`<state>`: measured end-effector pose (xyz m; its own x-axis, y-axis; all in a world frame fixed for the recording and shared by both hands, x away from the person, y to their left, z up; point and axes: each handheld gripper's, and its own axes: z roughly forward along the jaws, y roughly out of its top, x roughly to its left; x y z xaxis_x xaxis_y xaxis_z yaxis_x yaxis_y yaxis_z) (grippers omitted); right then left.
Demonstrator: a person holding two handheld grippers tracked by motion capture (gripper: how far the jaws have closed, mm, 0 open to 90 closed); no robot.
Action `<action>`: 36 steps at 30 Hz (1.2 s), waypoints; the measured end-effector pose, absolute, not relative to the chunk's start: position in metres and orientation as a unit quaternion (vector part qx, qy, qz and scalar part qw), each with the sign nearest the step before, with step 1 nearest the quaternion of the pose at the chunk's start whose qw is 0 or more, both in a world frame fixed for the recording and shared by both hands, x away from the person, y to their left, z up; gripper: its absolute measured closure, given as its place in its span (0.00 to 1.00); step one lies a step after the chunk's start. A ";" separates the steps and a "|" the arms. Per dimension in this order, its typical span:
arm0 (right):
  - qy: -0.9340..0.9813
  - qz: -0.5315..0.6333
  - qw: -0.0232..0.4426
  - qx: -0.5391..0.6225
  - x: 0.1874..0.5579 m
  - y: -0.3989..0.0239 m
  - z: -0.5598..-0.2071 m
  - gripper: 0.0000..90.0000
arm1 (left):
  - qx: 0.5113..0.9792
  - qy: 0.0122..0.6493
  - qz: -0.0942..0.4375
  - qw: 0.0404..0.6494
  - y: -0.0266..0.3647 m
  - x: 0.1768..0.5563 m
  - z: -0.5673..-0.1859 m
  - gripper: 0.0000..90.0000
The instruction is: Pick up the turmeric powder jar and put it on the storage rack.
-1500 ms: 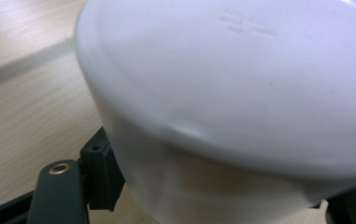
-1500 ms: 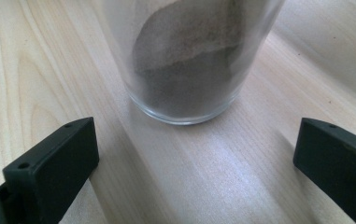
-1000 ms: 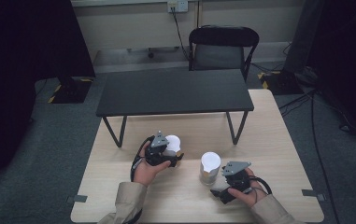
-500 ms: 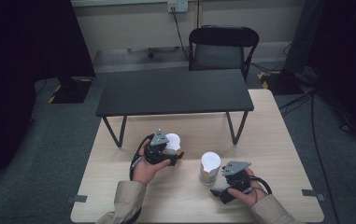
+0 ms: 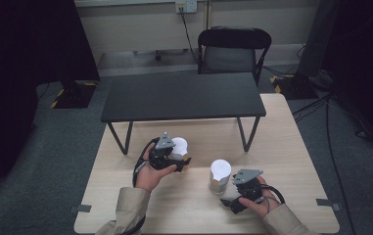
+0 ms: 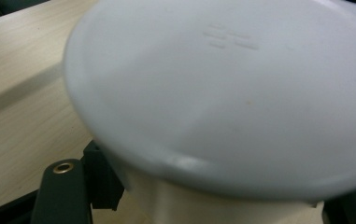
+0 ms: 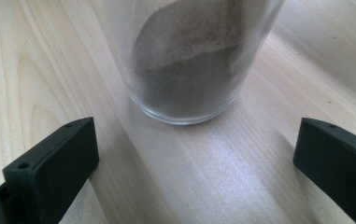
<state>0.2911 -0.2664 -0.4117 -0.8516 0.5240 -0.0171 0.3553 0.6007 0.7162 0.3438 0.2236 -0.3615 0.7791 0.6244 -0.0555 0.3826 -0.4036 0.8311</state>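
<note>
White-lidded cup [image 5: 178, 147] sits clamped in left gripper [image 5: 174, 159], just above wooden surface [image 5: 291, 147]. Right gripper [image 5: 233, 198] released w/ jaws wide beside glass jar [image 5: 220, 177]; should centre jaws round jar base before squeezing.

My light wooden surface [image 5: 291, 147] carries a low dark table [image 5: 181, 95] across its far half, legs planted on the wood. Near me, right of centre, a clear glass jar [image 5: 220, 177] with a white lid stands upright on the surface; brownish powder fills its lower part.
</note>
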 end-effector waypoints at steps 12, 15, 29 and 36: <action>0.887 0.372 0.113 0.248 0.291 -0.266 -0.412 0.00 | 0.828 0.294 0.132 0.459 0.227 0.343 -0.344 0.33; 0.887 0.372 0.113 0.248 0.291 -0.266 -0.412 0.00 | 0.831 0.290 0.133 0.456 0.226 0.343 -0.339 0.33; 0.887 0.372 0.113 0.248 0.291 -0.266 -0.412 0.00 | 0.835 0.290 0.131 0.449 0.222 0.344 -0.318 0.34; 0.887 0.372 0.113 0.248 0.291 -0.266 -0.412 0.00 | 0.832 0.291 0.132 0.454 0.223 0.346 -0.307 0.34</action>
